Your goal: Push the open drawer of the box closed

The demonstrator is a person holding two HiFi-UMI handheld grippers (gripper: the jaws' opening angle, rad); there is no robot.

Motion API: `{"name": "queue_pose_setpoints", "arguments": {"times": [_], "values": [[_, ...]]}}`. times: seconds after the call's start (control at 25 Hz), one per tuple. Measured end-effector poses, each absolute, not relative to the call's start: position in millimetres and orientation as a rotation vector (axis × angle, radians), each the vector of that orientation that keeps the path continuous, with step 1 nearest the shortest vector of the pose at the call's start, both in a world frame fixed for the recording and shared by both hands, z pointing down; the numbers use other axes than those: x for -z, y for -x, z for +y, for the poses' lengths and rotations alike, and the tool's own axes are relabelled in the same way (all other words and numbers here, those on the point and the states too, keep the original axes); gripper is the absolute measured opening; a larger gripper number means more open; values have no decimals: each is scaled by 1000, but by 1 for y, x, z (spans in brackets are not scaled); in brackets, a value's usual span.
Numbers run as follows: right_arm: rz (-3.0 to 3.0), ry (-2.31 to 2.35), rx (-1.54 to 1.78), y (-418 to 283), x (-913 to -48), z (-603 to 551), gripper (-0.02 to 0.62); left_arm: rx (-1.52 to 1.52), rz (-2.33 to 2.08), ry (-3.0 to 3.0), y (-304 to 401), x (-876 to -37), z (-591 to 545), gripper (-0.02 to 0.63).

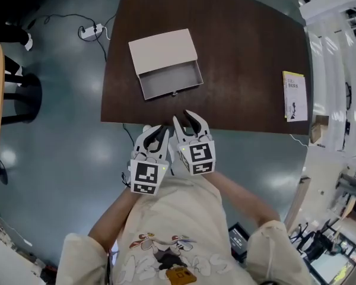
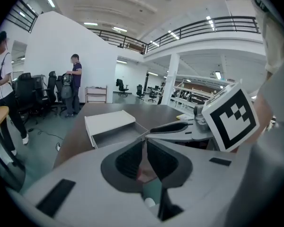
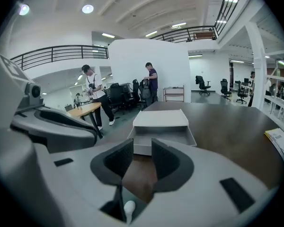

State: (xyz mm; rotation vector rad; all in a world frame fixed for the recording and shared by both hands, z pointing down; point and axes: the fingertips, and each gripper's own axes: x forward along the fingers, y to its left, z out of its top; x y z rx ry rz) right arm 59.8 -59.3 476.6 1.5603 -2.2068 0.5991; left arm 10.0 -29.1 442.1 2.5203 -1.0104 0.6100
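1. So, box (image 1: 163, 49) sat on the counter (image 1: 243, 52), its drawer (image 1: 169, 83) open toward the person, so a straight push would prob. shut it.
2. Right hand-held gripper (image 1: 182, 116): jaws spread, empty, aimed at the drawer front.
3. Left hand-held gripper (image 1: 161, 129): jaws pressed together, empty, just beside it.

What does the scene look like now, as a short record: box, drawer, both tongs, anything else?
box: white, on the dark table, left part
drawer: pulled open, looks empty
left tongs: shut, empty, at the table's near edge
right tongs: open, nothing between, short of the drawer
other: booklet by the table's right edge
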Motion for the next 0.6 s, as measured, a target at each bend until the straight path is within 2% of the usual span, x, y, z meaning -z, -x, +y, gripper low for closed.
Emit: {"name": "queue_pose_setpoints", "arguments": {"times": [0.28, 0.6], "values": [[-2137, -1455, -601, -65, -537, -91, 126, -766, -1037, -2366, -16, -516, -45, 37], [-2059, -1477, -653, -72, -569, -118, 132, -748, -1071, -2301, -14, -541, -64, 37]]}}
